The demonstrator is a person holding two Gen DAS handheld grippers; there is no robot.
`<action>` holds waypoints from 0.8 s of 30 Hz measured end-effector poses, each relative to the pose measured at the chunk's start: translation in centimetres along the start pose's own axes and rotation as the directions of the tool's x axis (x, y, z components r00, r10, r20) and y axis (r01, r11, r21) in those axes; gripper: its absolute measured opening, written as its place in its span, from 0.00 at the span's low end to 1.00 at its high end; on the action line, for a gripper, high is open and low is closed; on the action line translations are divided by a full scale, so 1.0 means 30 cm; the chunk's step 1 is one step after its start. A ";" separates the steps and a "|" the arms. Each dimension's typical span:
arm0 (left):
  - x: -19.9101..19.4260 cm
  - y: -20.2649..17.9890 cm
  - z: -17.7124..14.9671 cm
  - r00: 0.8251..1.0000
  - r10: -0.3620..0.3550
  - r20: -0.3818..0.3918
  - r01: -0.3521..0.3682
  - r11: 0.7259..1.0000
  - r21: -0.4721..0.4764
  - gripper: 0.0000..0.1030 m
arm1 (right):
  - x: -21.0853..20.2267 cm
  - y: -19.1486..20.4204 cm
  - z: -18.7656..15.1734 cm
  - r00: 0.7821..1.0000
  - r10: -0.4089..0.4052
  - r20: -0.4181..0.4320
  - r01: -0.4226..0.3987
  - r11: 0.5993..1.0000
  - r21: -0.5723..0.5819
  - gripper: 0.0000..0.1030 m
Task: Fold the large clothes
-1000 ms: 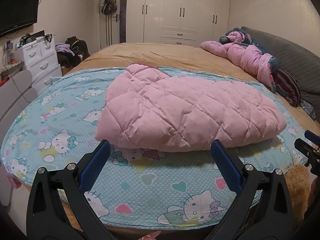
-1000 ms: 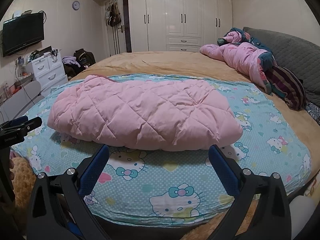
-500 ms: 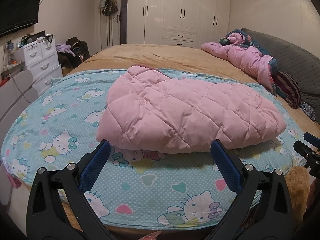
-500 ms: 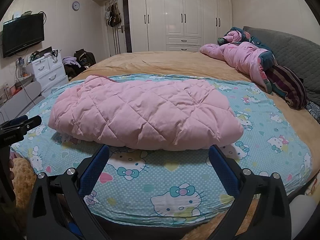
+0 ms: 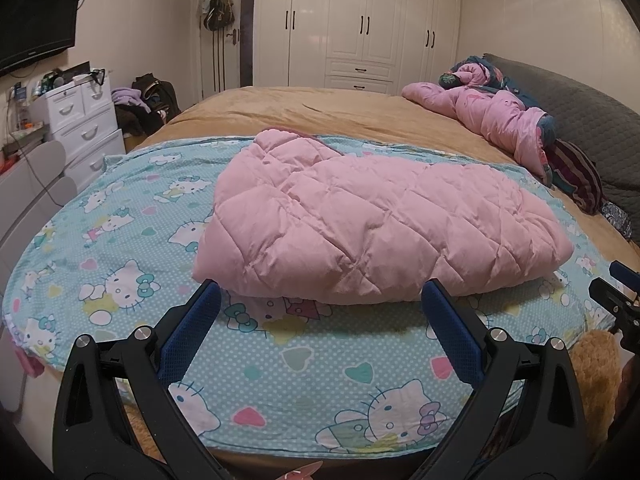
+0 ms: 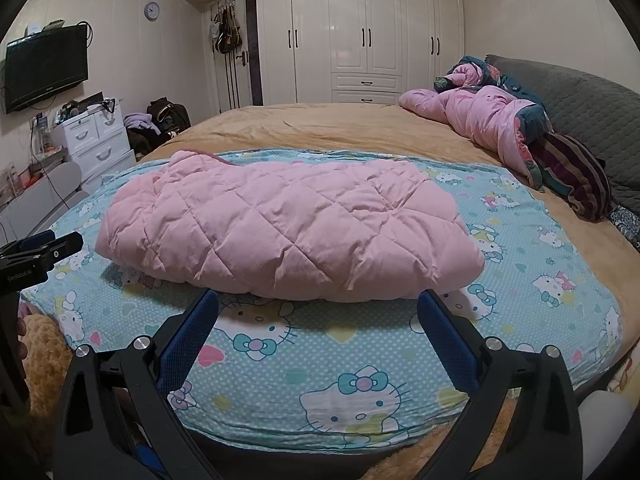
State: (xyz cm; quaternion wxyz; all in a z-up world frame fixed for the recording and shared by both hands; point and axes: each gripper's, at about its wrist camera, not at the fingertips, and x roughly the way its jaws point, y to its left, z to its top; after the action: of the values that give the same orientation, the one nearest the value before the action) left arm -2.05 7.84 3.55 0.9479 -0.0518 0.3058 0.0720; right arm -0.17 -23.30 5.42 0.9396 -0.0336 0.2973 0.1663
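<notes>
A pink quilted down garment (image 5: 376, 224) lies folded in a thick bundle on a blue cartoon-cat sheet (image 5: 120, 240) spread over the bed; it also shows in the right wrist view (image 6: 288, 232). My left gripper (image 5: 320, 296) is open and empty, held just in front of the bundle's near edge. My right gripper (image 6: 318, 304) is open and empty, also in front of the near edge, apart from the cloth. The right gripper's tip shows at the right edge of the left wrist view (image 5: 616, 300), the left one's tip at the left of the right wrist view (image 6: 36, 256).
A tan bedspread (image 5: 320, 112) covers the bed beyond the sheet. A crumpled pink duvet (image 5: 492, 120) and a striped pillow (image 5: 576, 176) lie at the right by the grey headboard (image 5: 592, 120). White drawers (image 5: 80, 120) stand left; wardrobes (image 5: 360, 24) behind.
Both grippers have barely moved; the views shifted only slightly. The garment lies as before and both grippers stay open.
</notes>
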 end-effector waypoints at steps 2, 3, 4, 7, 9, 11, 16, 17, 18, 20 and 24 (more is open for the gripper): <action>-0.001 0.001 0.000 1.000 -0.001 0.000 0.001 1.000 0.000 0.91 | 0.000 0.000 0.000 1.000 0.000 0.000 0.000 1.000 0.000 0.96; 0.000 0.000 0.000 1.000 0.000 0.000 0.000 1.000 0.001 0.91 | 0.000 0.000 0.000 1.000 -0.001 0.000 0.001 1.000 0.000 0.96; -0.004 0.004 0.000 1.000 0.001 0.001 -0.001 1.000 0.002 0.91 | 0.000 0.000 0.000 1.000 -0.001 0.000 0.001 1.000 0.001 0.96; -0.006 0.008 0.000 1.000 0.000 0.000 0.000 1.000 0.002 0.91 | 0.001 -0.001 0.001 1.000 -0.001 -0.003 0.001 1.000 0.003 0.96; -0.003 0.003 0.000 1.000 0.002 -0.001 -0.002 1.000 0.003 0.91 | -0.001 0.000 0.002 1.000 -0.002 -0.002 0.002 1.000 0.001 0.96; -0.004 0.004 0.000 1.000 0.002 -0.001 -0.002 1.000 0.004 0.91 | 0.000 0.000 0.001 1.000 -0.004 -0.002 0.004 1.000 0.002 0.96; -0.002 -0.001 0.001 1.000 0.004 0.000 -0.004 1.000 0.004 0.91 | 0.001 0.001 0.002 1.000 -0.004 -0.004 0.004 1.000 0.001 0.96; -0.003 0.003 0.000 1.000 0.007 -0.002 -0.007 1.000 0.006 0.91 | 0.000 0.000 0.001 1.000 -0.004 -0.003 0.004 1.000 0.002 0.96; -0.004 0.006 -0.001 1.000 0.009 -0.003 -0.009 1.000 0.007 0.91 | 0.000 0.001 0.001 1.000 -0.004 -0.004 0.004 1.000 0.001 0.96; -0.005 0.011 -0.004 1.000 0.009 -0.005 -0.009 1.000 0.008 0.91 | 0.000 0.002 0.001 1.000 -0.005 -0.004 0.005 1.000 0.002 0.96; -0.006 0.017 -0.006 1.000 0.022 -0.010 -0.022 1.000 0.014 0.91 | 0.001 0.001 0.000 1.000 -0.007 -0.007 0.007 1.000 0.002 0.96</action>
State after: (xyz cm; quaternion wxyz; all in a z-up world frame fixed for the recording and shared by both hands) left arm -2.40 8.29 3.48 0.9458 -0.0423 0.3117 0.0803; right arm -0.15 -23.25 5.40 0.9391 -0.0344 0.3008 0.1625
